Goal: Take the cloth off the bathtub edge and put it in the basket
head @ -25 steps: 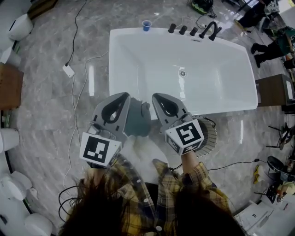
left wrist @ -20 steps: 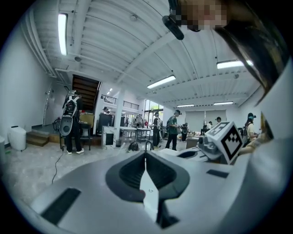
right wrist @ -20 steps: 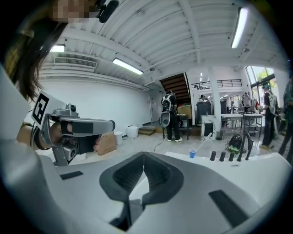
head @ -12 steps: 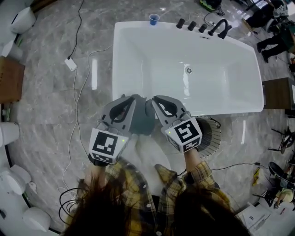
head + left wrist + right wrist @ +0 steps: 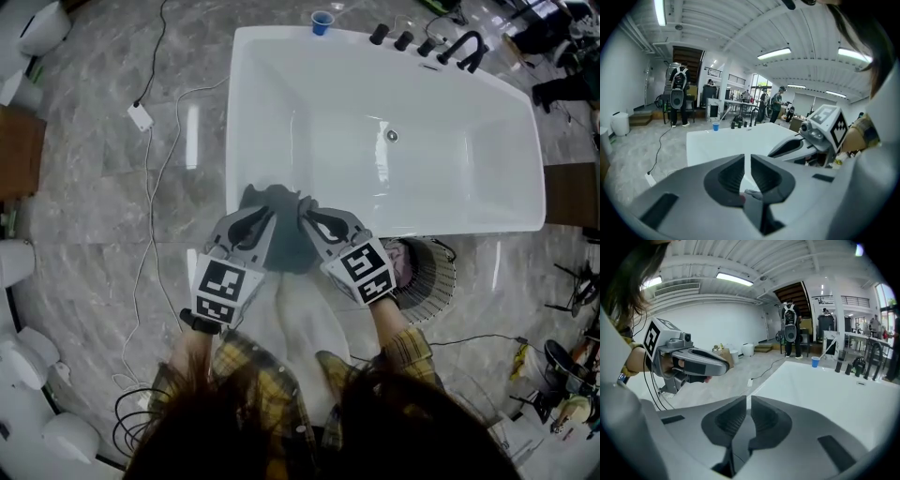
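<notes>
Marble floor [image 5: 112, 234] lies open around the white bathtub [image 5: 281, 56]. Right of the tub's near rim stands the wire basket [image 5: 441, 281]. On that rim hangs the grey cloth [image 5: 281, 242], flanked by our left gripper [image 5: 263, 214] and right gripper [image 5: 306, 212], each with jaws together on nothing. A blue cup [image 5: 322, 21] tops the far rim; a thin cable [image 5: 151, 234] crosses the floor to the left.

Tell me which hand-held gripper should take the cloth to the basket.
Right. The right hand-held gripper and the left hand-held gripper both flank the cloth, shut, but the basket stands on the right's side.
</notes>
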A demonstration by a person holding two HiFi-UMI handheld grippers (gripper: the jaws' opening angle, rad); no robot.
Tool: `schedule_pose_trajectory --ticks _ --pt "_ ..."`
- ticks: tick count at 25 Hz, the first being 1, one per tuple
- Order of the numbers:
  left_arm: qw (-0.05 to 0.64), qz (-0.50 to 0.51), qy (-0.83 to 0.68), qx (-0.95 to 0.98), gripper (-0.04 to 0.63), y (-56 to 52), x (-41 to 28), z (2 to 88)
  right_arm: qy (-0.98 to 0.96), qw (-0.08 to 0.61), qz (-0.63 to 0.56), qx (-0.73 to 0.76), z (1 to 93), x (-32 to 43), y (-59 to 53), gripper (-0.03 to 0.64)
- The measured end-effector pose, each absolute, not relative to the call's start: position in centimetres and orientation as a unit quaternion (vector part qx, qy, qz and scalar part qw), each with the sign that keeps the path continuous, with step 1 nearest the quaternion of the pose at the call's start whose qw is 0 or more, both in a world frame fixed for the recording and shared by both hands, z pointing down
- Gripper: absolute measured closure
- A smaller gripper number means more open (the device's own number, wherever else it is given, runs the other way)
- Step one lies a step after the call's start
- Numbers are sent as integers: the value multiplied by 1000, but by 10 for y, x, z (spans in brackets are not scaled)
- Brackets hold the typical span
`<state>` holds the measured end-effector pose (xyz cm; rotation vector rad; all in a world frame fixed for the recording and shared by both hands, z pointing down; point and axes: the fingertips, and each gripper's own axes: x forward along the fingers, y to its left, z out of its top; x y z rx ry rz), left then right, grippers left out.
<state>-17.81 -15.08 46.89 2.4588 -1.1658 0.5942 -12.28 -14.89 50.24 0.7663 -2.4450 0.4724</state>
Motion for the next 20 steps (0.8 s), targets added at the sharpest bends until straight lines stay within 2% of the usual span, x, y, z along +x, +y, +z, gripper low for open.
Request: schedule_pose_trajectory --ticks 7,8,10,14,20 --pt "215 253 -383 862 572 -139 -182 532 -896 305 203 250 563 -127 -136 586" --pt "223 260 -374 862 561 -136 -181 542 -896 310 209 241 572 -128 -133 564" --pt "235 274 -355 862 474 -128 -179 560 -896 317 218 223 589 -132 -126 504" --pt "230 313 -328 861 443 -117 -181 595 -895 345 210 188 619 -140 -113 454" --pt "203 394 -266 856 365 -93 -180 652 -894 401 155 127 664 -143 -94 336"
